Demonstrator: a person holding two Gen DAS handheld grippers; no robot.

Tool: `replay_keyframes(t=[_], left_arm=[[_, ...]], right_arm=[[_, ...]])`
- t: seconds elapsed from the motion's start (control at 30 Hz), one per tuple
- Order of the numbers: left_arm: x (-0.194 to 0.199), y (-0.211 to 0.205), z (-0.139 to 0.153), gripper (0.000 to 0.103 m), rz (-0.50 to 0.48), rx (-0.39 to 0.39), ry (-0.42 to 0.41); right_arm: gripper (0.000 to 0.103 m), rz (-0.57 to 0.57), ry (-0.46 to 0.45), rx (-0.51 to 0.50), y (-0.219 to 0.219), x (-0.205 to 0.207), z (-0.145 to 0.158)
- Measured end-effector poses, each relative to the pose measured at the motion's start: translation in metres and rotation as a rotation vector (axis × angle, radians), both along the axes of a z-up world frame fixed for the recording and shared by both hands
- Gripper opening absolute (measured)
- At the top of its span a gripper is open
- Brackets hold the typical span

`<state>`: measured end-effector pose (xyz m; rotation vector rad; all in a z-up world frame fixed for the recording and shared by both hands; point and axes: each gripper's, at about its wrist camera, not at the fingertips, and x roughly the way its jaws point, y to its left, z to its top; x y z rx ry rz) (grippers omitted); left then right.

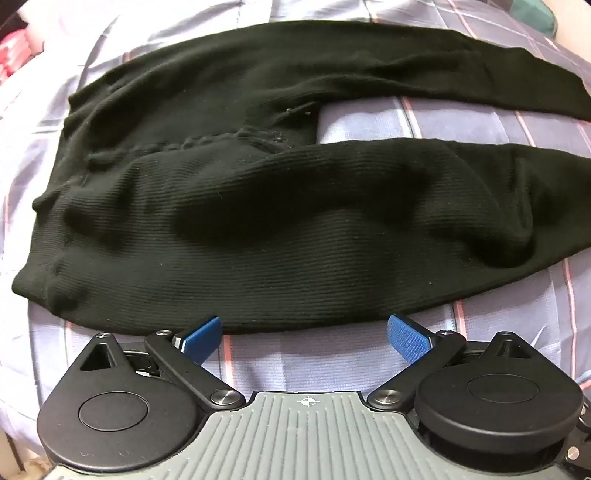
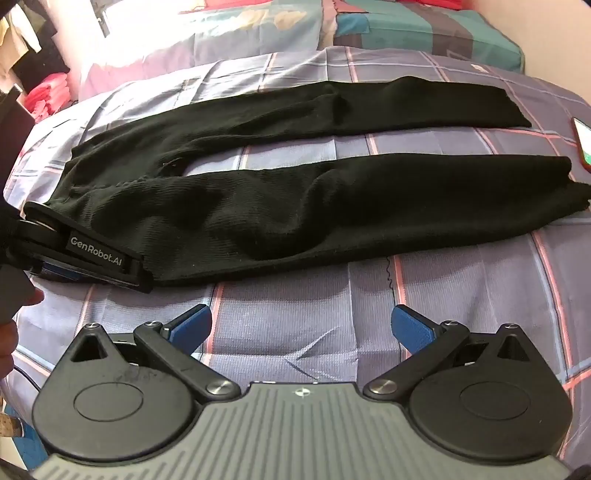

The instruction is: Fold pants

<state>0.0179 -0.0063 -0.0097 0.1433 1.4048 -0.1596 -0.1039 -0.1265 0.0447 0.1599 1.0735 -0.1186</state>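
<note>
L gripper (image 1: 304, 334): jaws spread wide, nothing between them. Blue pads (image 1: 202, 336) sit at the near edge of the pants (image 1: 258, 221) – left pad tip touching or just over the hem line, right pad just short of it; can't tell contact for certain. From the right wrist view the L gripper (image 2: 140, 284) lies low at the waist end of the garment, body marked "GenRobot.AI", its tip at the fabric edge.

R gripper (image 2: 301, 326): jaws also spread wide, empty. It hangs above bare bedsheet (image 2: 295, 295), near the front edge of the near leg but apart from it.

Pants (image 2: 295, 206): black ribbed knit, laid flat and unfolded on the bed. Waist to the left, both legs running right. Legs lie apart w/ a strip of sheet showing between them – near leg (image 2: 369, 206) wider and rumpled, far leg (image 2: 332, 107) narrower, cuff toward the far right. Crotch seam puckered, some lint specks there.

Bedsheet: lavender plaid w/ pink and dark lines, wrinkled.

Surroundings: pillows (image 2: 424, 29) w/ teal and grey blocks at the bed head; a phone (image 2: 583, 144) w/ red case, screen lit, at the right edge of the sheet beside the near cuff; pink/red items (image 2: 48, 99) stacked far left, blurred.
</note>
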Motion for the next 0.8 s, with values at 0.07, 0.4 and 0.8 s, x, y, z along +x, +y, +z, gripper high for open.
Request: replay_keyframes(t=[0.07, 0.4, 0.8], left_arm=[[-0.001, -0.001, 0.001, 0.103, 0.002, 0.005, -0.008], [-0.003, 0.005, 0.009, 0.103, 0.054, 0.030, -0.022], [-0.003, -0.008, 0.017, 0.103, 0.123, 0.069, -0.019]], right_arm=[[0.103, -0.001, 0.001, 0.008, -0.002, 0.001, 0.000], [0.103, 0.087, -0.010, 0.037, -0.009, 0.023, -0.001], [0.103, 0.134, -0.020, 0.087, -0.034, 0.043, -0.001]])
